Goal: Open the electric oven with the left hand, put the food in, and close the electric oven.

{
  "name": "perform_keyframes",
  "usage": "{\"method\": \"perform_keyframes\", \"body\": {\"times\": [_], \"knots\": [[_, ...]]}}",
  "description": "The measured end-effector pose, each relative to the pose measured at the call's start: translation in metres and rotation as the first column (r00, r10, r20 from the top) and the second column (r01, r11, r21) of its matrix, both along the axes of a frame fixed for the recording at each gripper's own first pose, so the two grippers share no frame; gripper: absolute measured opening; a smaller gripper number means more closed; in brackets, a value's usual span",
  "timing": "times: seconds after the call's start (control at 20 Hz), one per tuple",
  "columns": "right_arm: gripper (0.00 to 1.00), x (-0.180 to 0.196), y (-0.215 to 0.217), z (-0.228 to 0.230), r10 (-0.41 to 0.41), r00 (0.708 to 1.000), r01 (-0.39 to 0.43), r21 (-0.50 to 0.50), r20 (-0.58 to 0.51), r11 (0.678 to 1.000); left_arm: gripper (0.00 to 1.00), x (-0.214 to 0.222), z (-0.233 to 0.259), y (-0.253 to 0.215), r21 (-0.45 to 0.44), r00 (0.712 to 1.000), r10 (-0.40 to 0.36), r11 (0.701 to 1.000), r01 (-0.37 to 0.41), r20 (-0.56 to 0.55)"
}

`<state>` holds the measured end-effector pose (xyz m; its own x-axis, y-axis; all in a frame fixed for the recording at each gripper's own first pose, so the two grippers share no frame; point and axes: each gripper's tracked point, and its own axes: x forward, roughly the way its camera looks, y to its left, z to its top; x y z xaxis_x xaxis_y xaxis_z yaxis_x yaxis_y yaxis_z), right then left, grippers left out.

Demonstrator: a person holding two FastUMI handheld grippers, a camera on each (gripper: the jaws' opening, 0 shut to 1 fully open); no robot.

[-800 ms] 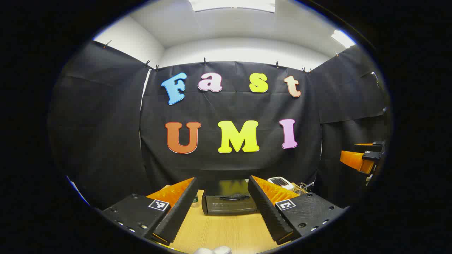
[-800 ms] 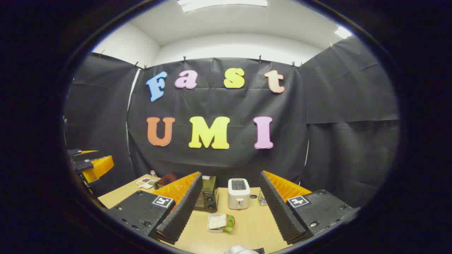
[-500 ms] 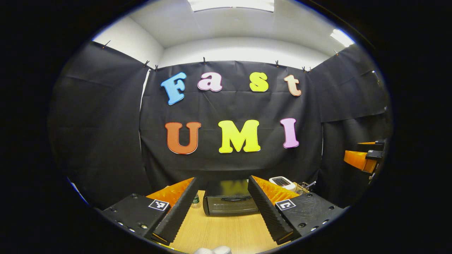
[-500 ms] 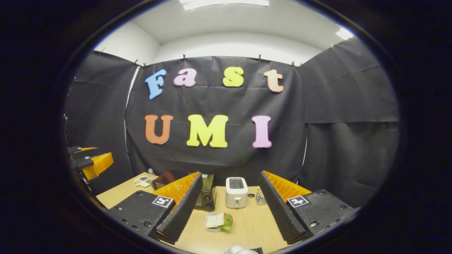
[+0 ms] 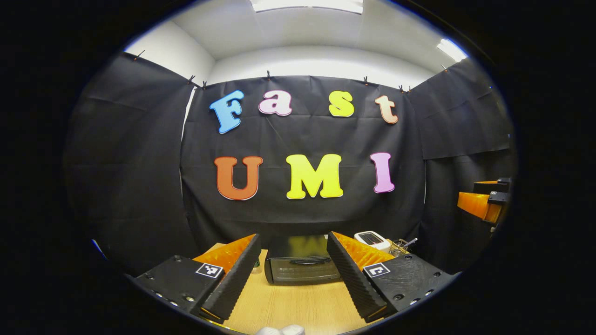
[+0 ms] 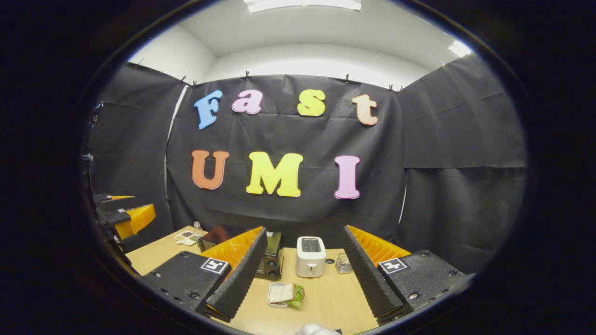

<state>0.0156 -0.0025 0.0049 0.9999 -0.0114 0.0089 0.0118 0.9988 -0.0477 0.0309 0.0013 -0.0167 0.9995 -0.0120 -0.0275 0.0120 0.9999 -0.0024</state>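
- Left gripper view: left gripper (image 5: 293, 270) hangs spread wide, empty, above the wooden table (image 5: 298, 307); the closed black electric oven (image 5: 301, 266) sits beyond, between its fingers.
- Right gripper view: right gripper (image 6: 303, 272) also gapes empty; a sandwich in a small white tray (image 6: 285, 294) lies near, between its fingers.

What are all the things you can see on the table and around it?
electric oven: one, black, door shut, back of the table
toaster: one, white, right of the oven
tray with a sandwich: one, pale, in front of the oven and toaster
small bottle: one, clear, far left
small dish: one, by the bottle
table: one, light wood
left hand-held gripper: one, open, facing the oven
right hand-held gripper: one, open, above the tray
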Motion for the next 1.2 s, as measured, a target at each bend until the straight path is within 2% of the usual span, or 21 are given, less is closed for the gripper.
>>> {"method": "perform_keyframes", "body": {"times": [0.35, 0.4, 0.45, 0.5, 0.55, 0.6, 0.65, 0.9, 1.0, 1.05, 1.2], "knots": [[0.94, 0.015, -0.024, -0.003, -0.026, 1.0, 0.026, -0.006, -0.014, 1.0, 0.94, 0.055, -0.05, -0.017, 0.016, 0.997, -0.007, 1.0, 0.008, -0.077], [1.0, 0.016, -0.028, -0.002, -0.036, 0.999, 0.035, -0.016, -0.015, 0.999, 0.94, 0.066, -0.059, -0.022, 0.01, 0.996, -0.011, 1.0, 0.012, -0.088], [1.0, 0.018, -0.034, -0.002, -0.046, 0.999, 0.046, -0.027, -0.015, 0.999, 0.94, 0.075, -0.068, -0.026, 0.001, 0.994, -0.013, 1.0, 0.014, -0.106], [0.94, 0.019, -0.038, -0.002, -0.055, 0.998, 0.055, -0.037, -0.017, 0.998, 0.94, 0.087, -0.077, -0.031, -0.008, 0.993, -0.02, 1.0, 0.019, -0.119], [1.0, 0.019, -0.043, -0.004, -0.067, 0.998, 0.066, -0.043, -0.018, 0.997, 0.94, 0.098, -0.089, -0.036, -0.016, 0.99, -0.024, 1.0, 0.021, -0.139], [0.94, 0.019, -0.048, -0.006, -0.077, 0.997, 0.076, -0.047, -0.023, 0.996, 0.94, 0.11, -0.099, -0.039, -0.022, 0.987, -0.025, 1.0, 0.021, -0.162], [0.94, 0.019, -0.051, -0.008, -0.084, 0.996, 0.083, -0.051, -0.027, 0.995, 0.94, 0.122, -0.108, -0.043, -0.022, 0.985, -0.028, 0.999, 0.025, -0.173], [0.94, 0.022, -0.07, -0.024, -0.126, 0.989, 0.121, -0.07, -0.075, 0.99, 0.95, 0.183, -0.162, -0.049, 0.016, 0.966, -0.017, 1.0, 0.022, -0.259], [0.94, 0.026, -0.074, -0.029, -0.132, 0.987, 0.125, -0.074, -0.094, 0.989, 0.95, 0.199, -0.185, -0.049, 0.013, 0.949, -0.014, 1.0, 0.019, -0.314], [1.0, 0.027, -0.078, -0.033, -0.142, 0.984, 0.134, -0.081, -0.105, 0.988, 0.95, 0.205, -0.198, -0.051, 0.008, 0.939, -0.019, 1.0, 0.023, -0.343], [0.96, 0.028, -0.088, -0.039, -0.169, 0.977, 0.156, -0.108, -0.127, 0.982, 0.95, 0.223, -0.216, -0.051, 0.012, 0.93, -0.01, 1.0, 0.016, -0.367]]}}
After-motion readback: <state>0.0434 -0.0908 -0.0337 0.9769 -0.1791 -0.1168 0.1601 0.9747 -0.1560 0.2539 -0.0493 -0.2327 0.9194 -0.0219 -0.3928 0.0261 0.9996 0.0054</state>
